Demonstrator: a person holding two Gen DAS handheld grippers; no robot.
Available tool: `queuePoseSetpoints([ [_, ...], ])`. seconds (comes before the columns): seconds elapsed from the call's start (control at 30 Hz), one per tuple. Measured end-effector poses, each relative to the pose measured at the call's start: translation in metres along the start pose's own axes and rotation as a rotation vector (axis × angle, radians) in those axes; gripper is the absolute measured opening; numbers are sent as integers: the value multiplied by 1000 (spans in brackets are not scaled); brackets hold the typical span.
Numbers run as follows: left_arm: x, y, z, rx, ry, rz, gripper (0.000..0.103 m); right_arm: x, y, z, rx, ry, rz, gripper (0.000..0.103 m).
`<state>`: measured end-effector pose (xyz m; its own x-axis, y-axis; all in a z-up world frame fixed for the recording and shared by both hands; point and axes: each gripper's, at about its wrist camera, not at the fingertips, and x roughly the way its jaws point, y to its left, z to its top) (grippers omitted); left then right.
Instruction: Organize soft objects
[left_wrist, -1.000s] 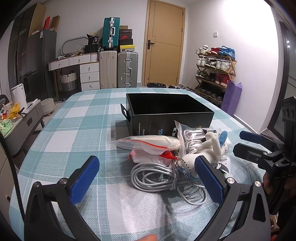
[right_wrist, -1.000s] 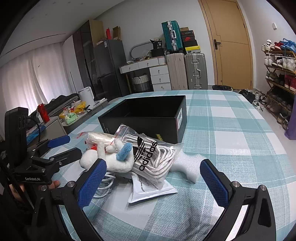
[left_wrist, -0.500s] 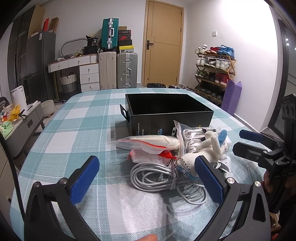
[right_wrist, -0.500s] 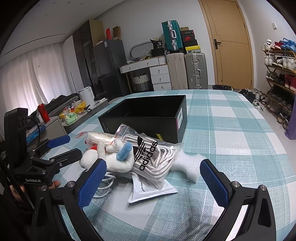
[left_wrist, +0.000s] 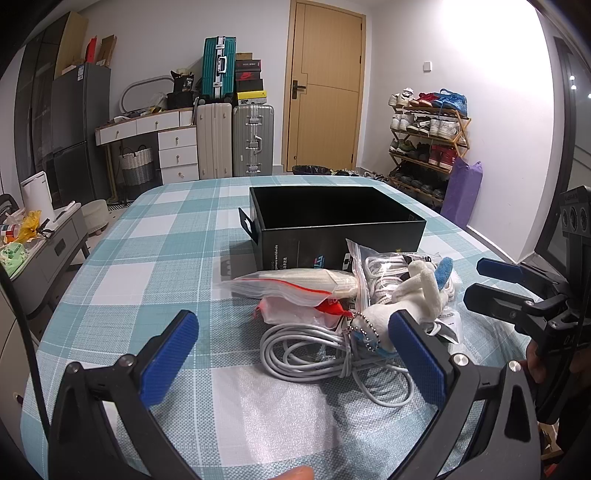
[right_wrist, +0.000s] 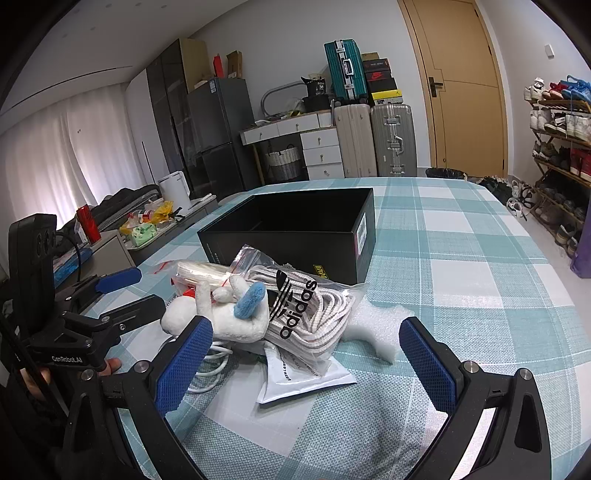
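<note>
A small white plush toy with a blue felt ear (right_wrist: 236, 314) lies on top of a loose heap in the middle of the desk (right_wrist: 461, 258), which is covered by a teal-and-white checked woven cloth. A metal bead chain (left_wrist: 364, 328) hangs from the toy's near end in the left wrist view. Under and to the right of the toy sits a clear zip bag printed with a black adidas logo (right_wrist: 306, 306), stuffed with thick cream-coloured cord. To its left lies a clear zip bag with a red seal strip (left_wrist: 291, 284), holding a pale rolled item. A coil of smooth grey-white cable (left_wrist: 314, 347) sprawls on the near side of the heap, and a flat white printed pouch (right_wrist: 306, 376) pokes out beneath the cord bag. A scrap of white foam sheet (right_wrist: 373, 332) lies just right of the heap.

Just beyond the heap stands an open rectangular black cardboard box (left_wrist: 332, 225), its matte inside dark.

The left hand-held gripper (left_wrist: 291, 362) hovers near the cable, its blue textured pads wide apart and holding nothing. The right hand-held gripper (right_wrist: 306, 365) hovers on the heap's other side, likewise spread wide and empty.
</note>
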<state>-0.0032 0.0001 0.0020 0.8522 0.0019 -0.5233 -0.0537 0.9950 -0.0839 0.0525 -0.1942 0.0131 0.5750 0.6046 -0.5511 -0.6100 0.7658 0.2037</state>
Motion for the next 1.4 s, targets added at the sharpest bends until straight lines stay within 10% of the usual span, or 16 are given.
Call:
queuePoseSetpoints([
  [1.4, -1, 6, 3, 4, 2, 8, 103, -3, 15, 12, -50, 13, -17, 102],
])
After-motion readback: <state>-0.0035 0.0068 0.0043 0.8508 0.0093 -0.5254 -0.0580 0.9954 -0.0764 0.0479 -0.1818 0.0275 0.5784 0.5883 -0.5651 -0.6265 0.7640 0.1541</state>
